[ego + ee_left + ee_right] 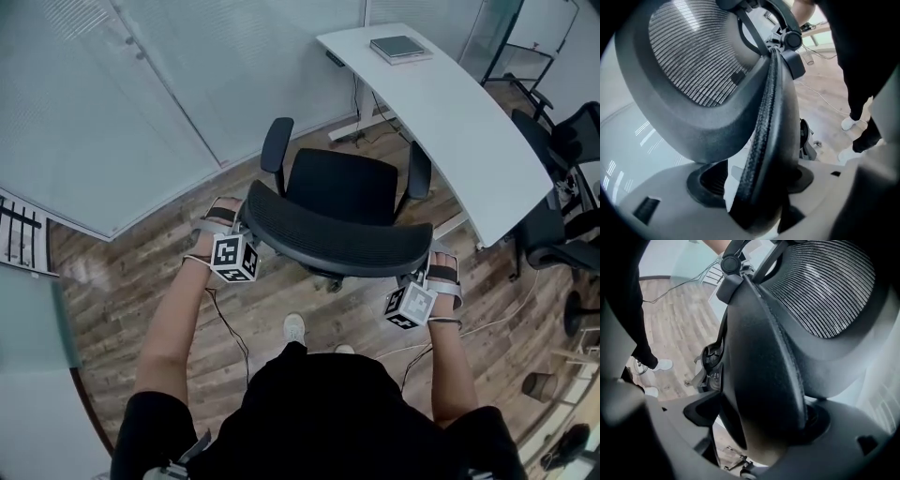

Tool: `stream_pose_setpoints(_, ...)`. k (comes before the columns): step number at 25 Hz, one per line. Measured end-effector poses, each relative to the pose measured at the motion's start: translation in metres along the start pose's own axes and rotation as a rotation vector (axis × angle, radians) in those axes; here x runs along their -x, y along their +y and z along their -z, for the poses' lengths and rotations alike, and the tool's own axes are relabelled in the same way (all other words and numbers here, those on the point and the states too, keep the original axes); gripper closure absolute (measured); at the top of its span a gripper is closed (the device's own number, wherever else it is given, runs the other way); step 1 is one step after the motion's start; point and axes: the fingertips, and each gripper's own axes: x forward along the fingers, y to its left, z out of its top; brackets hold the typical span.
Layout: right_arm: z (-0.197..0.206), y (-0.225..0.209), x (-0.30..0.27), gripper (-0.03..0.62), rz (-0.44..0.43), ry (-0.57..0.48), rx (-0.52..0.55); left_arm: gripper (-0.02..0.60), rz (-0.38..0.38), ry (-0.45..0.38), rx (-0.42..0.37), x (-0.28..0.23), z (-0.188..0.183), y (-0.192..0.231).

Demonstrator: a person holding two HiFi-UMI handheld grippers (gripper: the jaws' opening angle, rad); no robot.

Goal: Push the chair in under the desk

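Between the jaws of the left gripper (247, 216) (754, 183): the left side edge of the office chair's backrest (337, 246) (717, 93). The jaws stand wide and straddle that edge. The right pad looks to touch it; a pale sliver shows beside the left pad, so I read this as loose, not clamped.

Just ahead of both grippers: the backrest spans from one to the other, its long axis crosswise to the push. The seat (342, 187) lies beyond it, facing away from the person.

At the backrest's right side edge (787, 357): the right gripper (429, 261) (759, 413) has both jaws closed against the rim, holding it.

Ahead and to the right of the grippers, past the seat: the white desk (450, 103). Its long axis runs diagonally, from far ahead of the left gripper to close beside the right one. The chair is well out from under it, and only the right armrest (419, 173) is near the desk edge.

Judgement: the right gripper is the nearer to the desk. The push must go forward and rightward, and the left side probably has farther to travel to bring the seat square to the desk edge. The armrest clipping the desktop is the risk.
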Motion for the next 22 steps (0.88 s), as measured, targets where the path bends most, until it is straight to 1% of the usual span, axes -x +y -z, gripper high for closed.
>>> stream_pose_setpoints(2,-0.002,-0.003,-0.007,0.161,0.004,0.021,-0.014,0.258,0.002,-0.036,0.005,-0.01,0.002,0.01)
stream_pose_setpoints(5,-0.004,-0.007,-0.017,0.16,0.009,0.053,-0.038,0.258,0.019,-0.062,-0.02,-0.025,0.007,0.022)
stream_pose_setpoints(8,-0.009,-0.015,-0.028,0.16,0.034,0.087,-0.062,0.258,0.031,-0.087,-0.048,-0.042,0.014,0.037)
stream_pose_setpoints(12,-0.017,-0.021,-0.043,0.161,0.065,0.132,-0.082,0.258,0.043,-0.105,-0.089,-0.063,0.027,0.057)
stream_pose_setpoints(19,-0.03,-0.03,-0.059,0.161,0.041,0.193,-0.127,0.258,0.072,-0.129,-0.158,-0.102,0.037,0.086)
stream_pose_setpoints(22,-0.025,-0.036,-0.066,0.16,0.059,0.211,-0.134,0.258,0.075,-0.14,-0.168,-0.113,0.036,0.094)
